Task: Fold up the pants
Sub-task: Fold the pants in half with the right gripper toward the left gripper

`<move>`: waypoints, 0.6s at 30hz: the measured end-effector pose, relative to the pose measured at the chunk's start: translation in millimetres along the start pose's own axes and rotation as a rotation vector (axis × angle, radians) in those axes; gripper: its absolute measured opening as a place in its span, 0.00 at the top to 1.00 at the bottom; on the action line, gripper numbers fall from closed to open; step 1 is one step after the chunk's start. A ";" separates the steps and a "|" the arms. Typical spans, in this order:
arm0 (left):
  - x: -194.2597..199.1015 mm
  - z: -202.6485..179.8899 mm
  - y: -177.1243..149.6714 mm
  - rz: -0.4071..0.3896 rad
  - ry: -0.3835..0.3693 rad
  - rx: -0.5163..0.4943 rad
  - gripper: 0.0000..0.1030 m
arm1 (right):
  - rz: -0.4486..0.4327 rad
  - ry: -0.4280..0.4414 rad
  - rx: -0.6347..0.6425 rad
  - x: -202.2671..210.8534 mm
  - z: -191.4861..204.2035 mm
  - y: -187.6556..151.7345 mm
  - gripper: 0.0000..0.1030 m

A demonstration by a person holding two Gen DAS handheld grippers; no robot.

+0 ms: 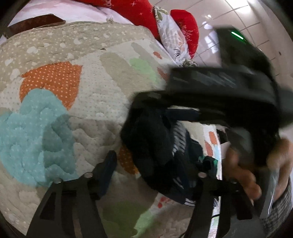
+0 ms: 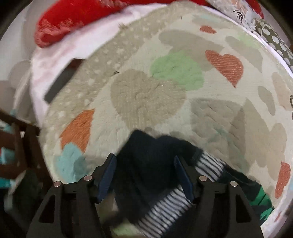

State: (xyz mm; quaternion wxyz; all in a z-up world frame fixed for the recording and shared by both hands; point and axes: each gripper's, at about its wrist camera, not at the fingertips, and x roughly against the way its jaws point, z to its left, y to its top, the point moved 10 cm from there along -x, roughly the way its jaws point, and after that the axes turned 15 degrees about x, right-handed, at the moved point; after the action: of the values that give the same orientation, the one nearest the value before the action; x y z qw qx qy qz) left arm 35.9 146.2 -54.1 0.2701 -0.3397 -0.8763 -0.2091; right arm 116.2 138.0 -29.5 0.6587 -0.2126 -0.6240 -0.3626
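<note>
The pants [image 1: 155, 144] are dark navy with black-and-white striped trim, bunched on a heart-patterned quilt [image 1: 77, 102]. In the left wrist view they hang in a crumpled bundle between my left gripper's [image 1: 157, 164] spread fingers; the right finger is partly hidden behind the cloth. The other hand-held gripper [image 1: 219, 95] and a bare hand [image 1: 243, 174] cross above and right of the bundle. In the right wrist view the pants [image 2: 150, 161] lie between my right gripper's [image 2: 144, 175] open fingers, striped trim [image 2: 170, 206] running under the right finger.
Red pillows [image 1: 144, 16] and a floral cushion [image 1: 172, 36] lie at the quilt's far edge. A dark brown flat object [image 1: 36, 22] sits at the far left corner. Tiled floor [image 1: 243, 23] shows beyond the bed. Dark wooden furniture [image 2: 16, 146] stands at the left.
</note>
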 end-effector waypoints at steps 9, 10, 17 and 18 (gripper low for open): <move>2.9 0.7 -6.3 -0.022 -0.008 0.027 0.32 | 0.234 -0.146 0.153 -39.9 9.9 -5.5 0.41; 2.8 -2.2 -9.3 -0.018 -0.007 0.017 0.36 | 0.219 -0.159 0.152 -35.0 8.9 -6.6 0.59; -0.9 -39.1 -36.3 0.060 -0.023 -0.103 0.59 | 0.033 -0.106 0.081 13.6 5.7 -31.4 0.75; -0.9 -46.8 -40.8 0.068 -0.019 -0.132 0.65 | 0.008 -0.096 0.067 21.2 5.0 -36.0 0.76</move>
State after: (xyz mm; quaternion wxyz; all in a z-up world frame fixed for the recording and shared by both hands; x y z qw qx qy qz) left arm 23.1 92.2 -26.3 0.2458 -0.3883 -0.8510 -0.2542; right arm 85.2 113.9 -14.3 0.6362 -0.2098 -0.6659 -0.3283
